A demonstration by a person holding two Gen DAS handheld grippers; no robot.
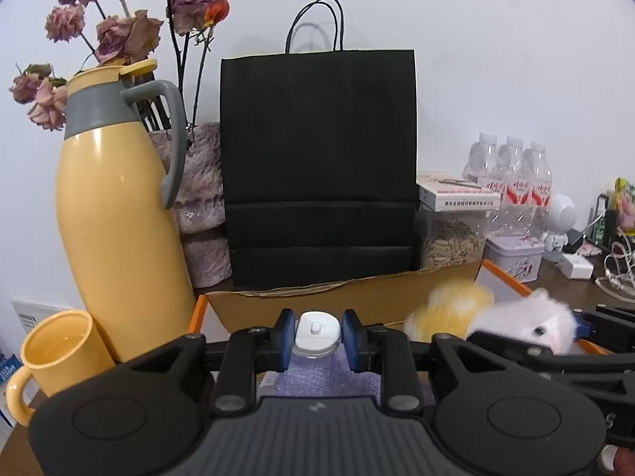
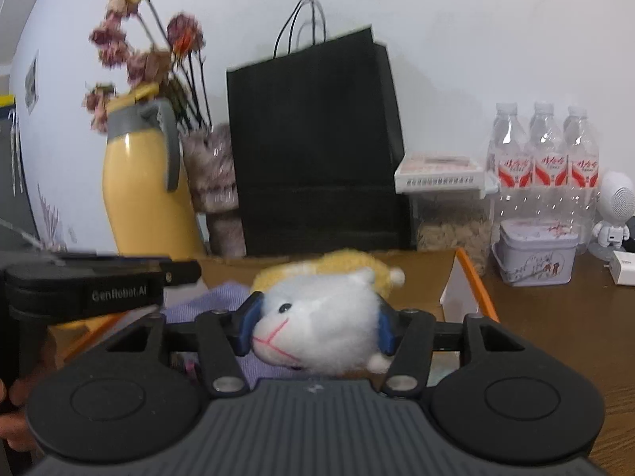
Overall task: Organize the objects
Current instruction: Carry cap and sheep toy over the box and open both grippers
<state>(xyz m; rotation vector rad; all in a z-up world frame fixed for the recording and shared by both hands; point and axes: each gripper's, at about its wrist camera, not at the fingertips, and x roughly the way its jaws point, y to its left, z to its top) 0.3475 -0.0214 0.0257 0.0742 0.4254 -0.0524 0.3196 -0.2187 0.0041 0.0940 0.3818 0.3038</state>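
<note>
My left gripper (image 1: 316, 335) is shut on a small bottle with a white flip cap (image 1: 316, 333), held over a cardboard box (image 1: 317, 303) with orange edges. A purple cloth (image 1: 325, 377) lies in the box beneath it. My right gripper (image 2: 317, 327) is shut on a white and yellow plush hamster (image 2: 321, 325), held over the same box (image 2: 428, 269). The plush also shows at the right of the left wrist view (image 1: 516, 323). The left gripper's body shows at the left of the right wrist view (image 2: 87, 289).
Behind the box stand a black paper bag (image 1: 317, 166), a yellow thermos jug (image 1: 115, 218) with a yellow mug (image 1: 59, 353), and a vase of dried roses (image 1: 198, 186). To the right are a seed jar (image 2: 452, 226), water bottles (image 2: 543, 166), a tin (image 2: 535, 254) and a white robot figure (image 2: 613, 214).
</note>
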